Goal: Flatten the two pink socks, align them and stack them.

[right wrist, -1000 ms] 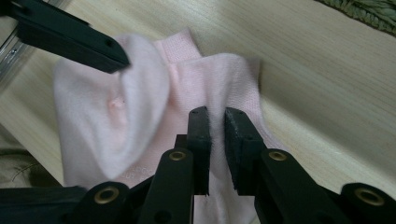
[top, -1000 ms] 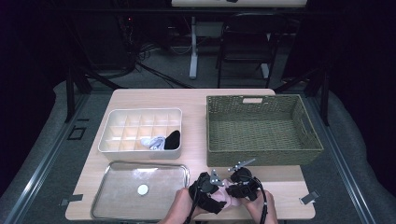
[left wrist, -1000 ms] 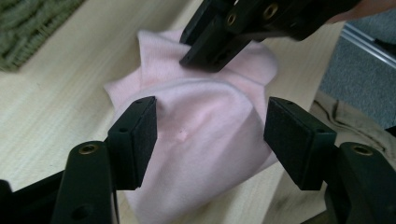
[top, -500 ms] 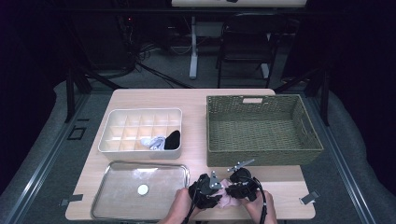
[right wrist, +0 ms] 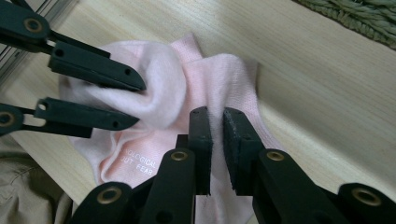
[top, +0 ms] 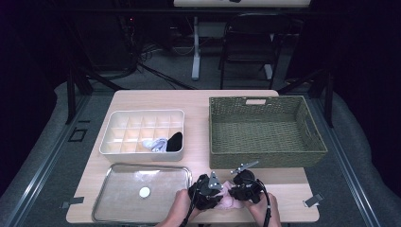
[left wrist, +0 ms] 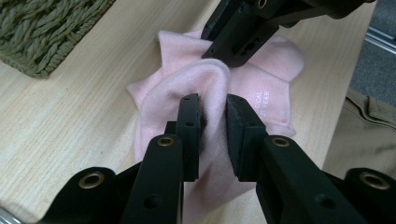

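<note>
Sock (top: 228, 197), pink, bunched at near edge of desk (top: 156, 98), pinched between two grippers just in front of wicker basket (top: 265, 126).

High view: left gripper (top: 211, 190) and right gripper (top: 238, 188) close together over sock, hands entering from bottom edge. Ahead and left, white divider box (top: 124, 124) with pale bundle (top: 155, 144) and dark bundle (top: 175, 142) in near compartments. Metal tray (top: 118, 178) beside left hand, small white disc (top: 144, 192) on its floor. Basket well to right of box, apart from it.

Left gripper view: left gripper (left wrist: 212, 108) with fingers (left wrist: 189, 128) drawn narrow, just closed further, now clamped on raised fold of sock (left wrist: 210, 79). White lettering (left wrist: 260, 99) on fabric just beside right-hand finger. Other gripper (left wrist: 233, 44) biting same sock from far side. Corner of basket (left wrist: 42, 32) at upper left, bare desk (left wrist: 70, 121) below it.

Right gripper view: right gripper (right wrist: 215, 116) with fingers (right wrist: 238, 140) narrow, squeezing flatter strip of sock (right wrist: 219, 79). Left gripper (right wrist: 135, 105) reaching in from left edge, its two fingers gripping puffed fold of sock. Lettering (right wrist: 137, 165) near lower edge of fabric. Basket rim (right wrist: 359, 14) at upper right; sock flat on desk (right wrist: 327, 102) otherwise.
</note>
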The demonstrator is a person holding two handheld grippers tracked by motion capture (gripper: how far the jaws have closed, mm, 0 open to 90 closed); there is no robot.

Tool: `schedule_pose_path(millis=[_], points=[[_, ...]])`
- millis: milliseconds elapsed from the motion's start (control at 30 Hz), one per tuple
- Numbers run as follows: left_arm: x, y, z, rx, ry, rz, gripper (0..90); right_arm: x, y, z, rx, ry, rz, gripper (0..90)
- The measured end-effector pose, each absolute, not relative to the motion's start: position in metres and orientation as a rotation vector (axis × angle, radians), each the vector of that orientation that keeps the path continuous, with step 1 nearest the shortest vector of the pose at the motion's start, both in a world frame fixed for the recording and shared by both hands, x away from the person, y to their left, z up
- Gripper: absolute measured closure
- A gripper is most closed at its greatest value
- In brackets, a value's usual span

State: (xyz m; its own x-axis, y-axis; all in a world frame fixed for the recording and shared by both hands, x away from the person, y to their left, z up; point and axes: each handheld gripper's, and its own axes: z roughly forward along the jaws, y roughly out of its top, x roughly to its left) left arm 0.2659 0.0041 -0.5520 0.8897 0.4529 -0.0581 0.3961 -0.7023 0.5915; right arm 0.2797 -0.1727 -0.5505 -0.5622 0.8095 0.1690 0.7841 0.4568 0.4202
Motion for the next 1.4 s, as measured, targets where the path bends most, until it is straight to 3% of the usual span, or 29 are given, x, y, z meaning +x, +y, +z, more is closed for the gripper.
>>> schedule_pose_path(millis=[1033, 1200, 1400], points=[[0.252, 0.015, -0.549, 2.480, 0.581, 0.022, 75.0, 0.284, -0.191, -0.547, 1.487, 2.573, 0.569, 81.7], [0.254, 0.020, -0.548, 2.521, 0.594, -0.007, 70.0, 0.285, -0.195, -0.546, 1.510, 2.562, 0.553, 81.0], [0.258, 0.030, -0.537, 2.540, 0.637, -0.038, 57.3, 0.285, -0.199, -0.544, 1.547, 2.533, 0.516, 79.0]])
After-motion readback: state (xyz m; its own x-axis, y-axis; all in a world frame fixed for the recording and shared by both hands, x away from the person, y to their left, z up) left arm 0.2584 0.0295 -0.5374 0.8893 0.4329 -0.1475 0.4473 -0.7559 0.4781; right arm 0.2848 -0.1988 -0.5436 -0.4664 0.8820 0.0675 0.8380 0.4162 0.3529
